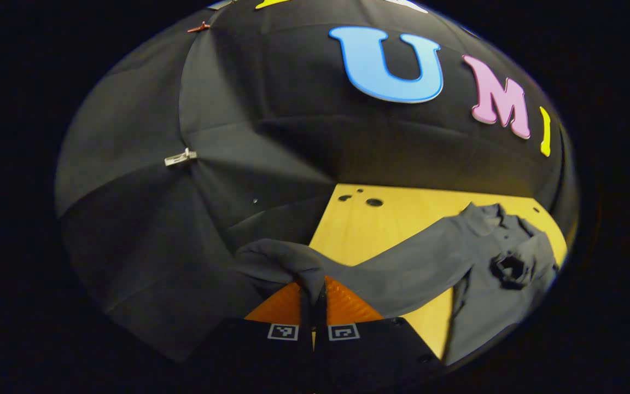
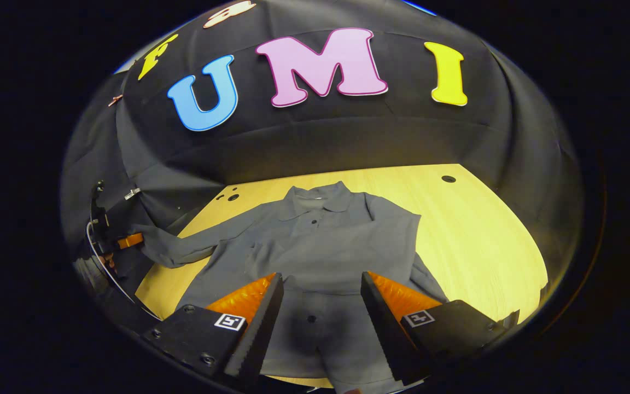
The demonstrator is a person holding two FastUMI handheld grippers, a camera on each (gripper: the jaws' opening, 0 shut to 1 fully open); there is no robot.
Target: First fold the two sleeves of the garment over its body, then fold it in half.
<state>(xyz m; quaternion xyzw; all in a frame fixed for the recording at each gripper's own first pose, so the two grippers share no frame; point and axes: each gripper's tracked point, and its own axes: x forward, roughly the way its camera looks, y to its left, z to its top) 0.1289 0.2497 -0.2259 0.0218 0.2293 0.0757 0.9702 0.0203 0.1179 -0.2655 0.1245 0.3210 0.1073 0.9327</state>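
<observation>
Left gripper view: left gripper (image 1: 314, 298) clamps the shirt's sleeve cuff (image 1: 282, 265) (first fold); carry it over the body next, right gripper (image 2: 320, 306) wide.

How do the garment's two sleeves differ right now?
The left sleeve stretches sideways off the table edge, its cuff pinched in the shut left hand-held gripper. The right sleeve already lies folded down along the garment body, with nothing gripping it; the right hand-held gripper hangs open above the garment's lower front. Both sleeves are the same grey fabric.
</observation>
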